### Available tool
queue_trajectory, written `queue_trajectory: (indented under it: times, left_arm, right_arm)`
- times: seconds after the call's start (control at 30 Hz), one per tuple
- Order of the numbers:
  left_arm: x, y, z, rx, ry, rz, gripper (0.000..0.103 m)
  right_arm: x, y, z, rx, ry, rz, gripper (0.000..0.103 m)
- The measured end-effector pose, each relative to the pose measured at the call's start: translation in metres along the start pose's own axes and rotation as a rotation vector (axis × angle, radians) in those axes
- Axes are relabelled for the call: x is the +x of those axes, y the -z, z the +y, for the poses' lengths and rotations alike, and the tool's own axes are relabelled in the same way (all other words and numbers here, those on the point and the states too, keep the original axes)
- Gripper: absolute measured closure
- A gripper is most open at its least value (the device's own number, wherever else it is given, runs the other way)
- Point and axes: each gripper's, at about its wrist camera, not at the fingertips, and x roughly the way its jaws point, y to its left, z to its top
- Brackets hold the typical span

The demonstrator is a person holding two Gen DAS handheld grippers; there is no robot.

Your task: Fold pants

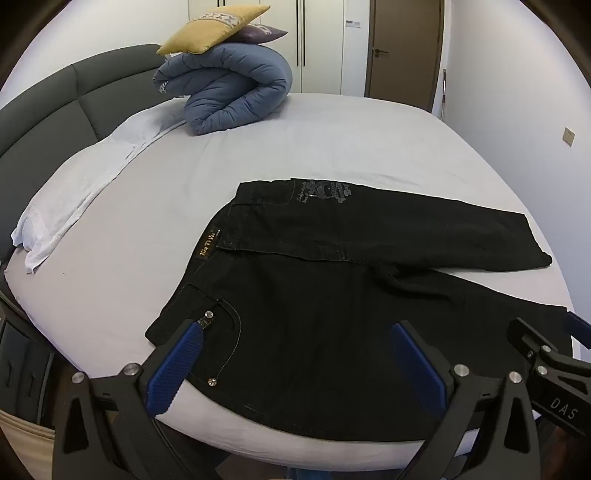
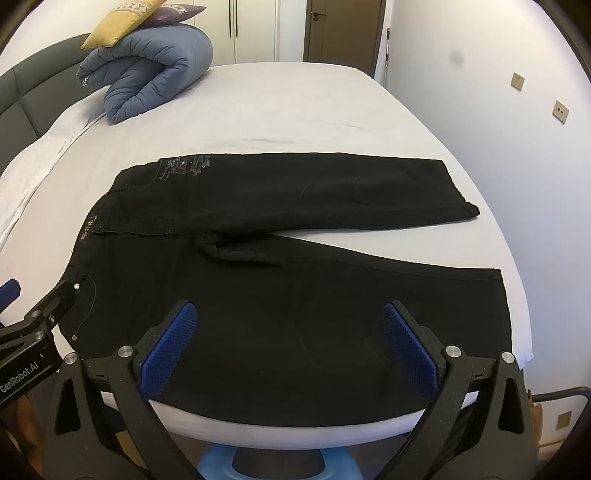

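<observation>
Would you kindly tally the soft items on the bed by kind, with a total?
Pants: 1
Duvet: 1
Cushions: 2, yellow and purple
White pillow: 1
Total: 5

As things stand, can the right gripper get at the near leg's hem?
Probably yes. The right gripper hangs open over the near leg of the pants, and the hem lies bare on the bed to its right, with nothing between.

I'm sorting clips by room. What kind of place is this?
Most likely a bedroom: the black pants lie on a bed with a padded headboard, a rolled blue duvet and cushions.
</observation>
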Motion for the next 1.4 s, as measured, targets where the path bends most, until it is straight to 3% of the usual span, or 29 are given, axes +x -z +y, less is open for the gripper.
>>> queue_trajectory:
  times: [1.4]
  left_arm:
    - [0.0000,0.0004,-0.0010,0.006,-0.010,0.012,0.000]
  right_arm:
    - [0.0058,0.0070,0.0072,0.014,-0.023,0.008,0.001]
